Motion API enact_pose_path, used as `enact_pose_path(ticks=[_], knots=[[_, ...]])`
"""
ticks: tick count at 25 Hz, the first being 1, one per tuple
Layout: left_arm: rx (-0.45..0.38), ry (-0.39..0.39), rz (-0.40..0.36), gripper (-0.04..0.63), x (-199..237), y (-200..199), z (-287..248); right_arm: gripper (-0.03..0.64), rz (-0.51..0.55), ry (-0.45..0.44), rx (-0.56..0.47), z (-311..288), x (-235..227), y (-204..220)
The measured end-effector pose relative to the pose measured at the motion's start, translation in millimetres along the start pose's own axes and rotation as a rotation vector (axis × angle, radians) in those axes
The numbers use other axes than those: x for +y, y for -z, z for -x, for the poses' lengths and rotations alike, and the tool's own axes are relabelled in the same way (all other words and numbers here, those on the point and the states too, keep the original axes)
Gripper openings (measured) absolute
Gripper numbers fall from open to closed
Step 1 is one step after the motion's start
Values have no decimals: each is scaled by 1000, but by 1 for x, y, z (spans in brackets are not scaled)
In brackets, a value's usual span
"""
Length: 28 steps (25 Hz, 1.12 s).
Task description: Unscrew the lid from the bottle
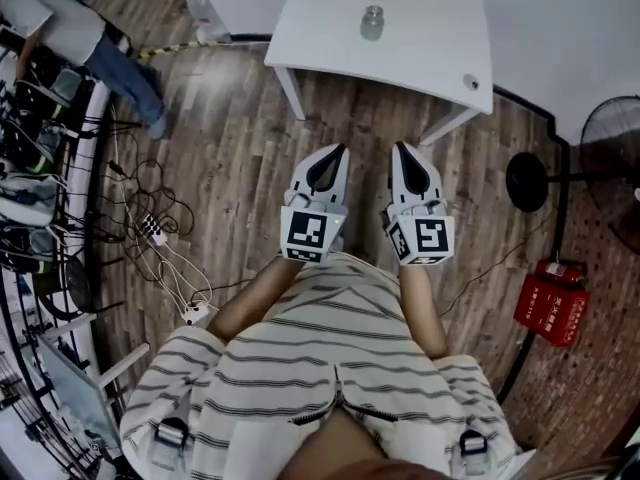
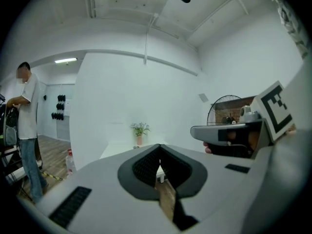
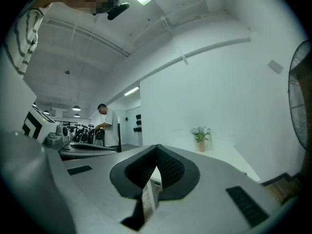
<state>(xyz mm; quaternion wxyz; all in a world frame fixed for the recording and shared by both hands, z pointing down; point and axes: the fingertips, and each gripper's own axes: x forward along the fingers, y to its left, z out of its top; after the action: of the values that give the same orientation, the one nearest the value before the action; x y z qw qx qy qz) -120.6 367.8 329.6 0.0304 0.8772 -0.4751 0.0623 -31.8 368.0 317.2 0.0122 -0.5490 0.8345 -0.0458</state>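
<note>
While both grippers hang out over the wooden floor (image 1: 230, 168), the bottle (image 1: 372, 22) stands well ahead of them on the white table (image 1: 430, 53), upright and all on its own near the middle of the top. It's a small, squat thing, clear with a greenish tint, and a pale grey lid sits on its neck, so nothing has been unscrewed. The left gripper (image 1: 335, 156) and the right gripper (image 1: 404, 154) point side by side towards the table, near its front edge but not over it. From the left gripper view, the left gripper (image 2: 159, 151) is clenched, dark pads meeting at the tips, nothing caught between them. Same story in the right gripper view: the right gripper (image 3: 157, 149) is clamped tight and empty. A potted plant (image 2: 140, 130) shows at the table's far end, and a person (image 2: 27, 126) stands off to the side.
</note>
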Motion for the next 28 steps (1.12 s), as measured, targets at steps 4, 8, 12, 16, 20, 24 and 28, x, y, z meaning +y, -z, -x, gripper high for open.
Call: enact_pose_path(ticks=[4, 8, 12, 16, 20, 24, 28], knots=[[4, 35, -2, 0, 22, -7, -36, 11, -3, 43, 11, -35, -18, -4], [25, 56, -2, 0, 33, -3, -63, 11, -11, 66, 27, -62, -32, -1], [55, 66, 10, 0, 46, 8, -90, 11, -13, 72, 53, -87, -45, 6], [74, 52, 12, 0, 58, 17, -126, 11, -33, 59, 59, -111, -68, 12], [88, 37, 3, 0, 68, 24, -177, 11, -35, 31, 51, -152, -101, 16], [92, 8, -7, 0, 80, 19, -234, 11, -37, -5, 46, -200, -139, 11], [105, -22, -10, 0, 94, 16, -285, 11, -46, -38, 66, -241, -170, 12]])
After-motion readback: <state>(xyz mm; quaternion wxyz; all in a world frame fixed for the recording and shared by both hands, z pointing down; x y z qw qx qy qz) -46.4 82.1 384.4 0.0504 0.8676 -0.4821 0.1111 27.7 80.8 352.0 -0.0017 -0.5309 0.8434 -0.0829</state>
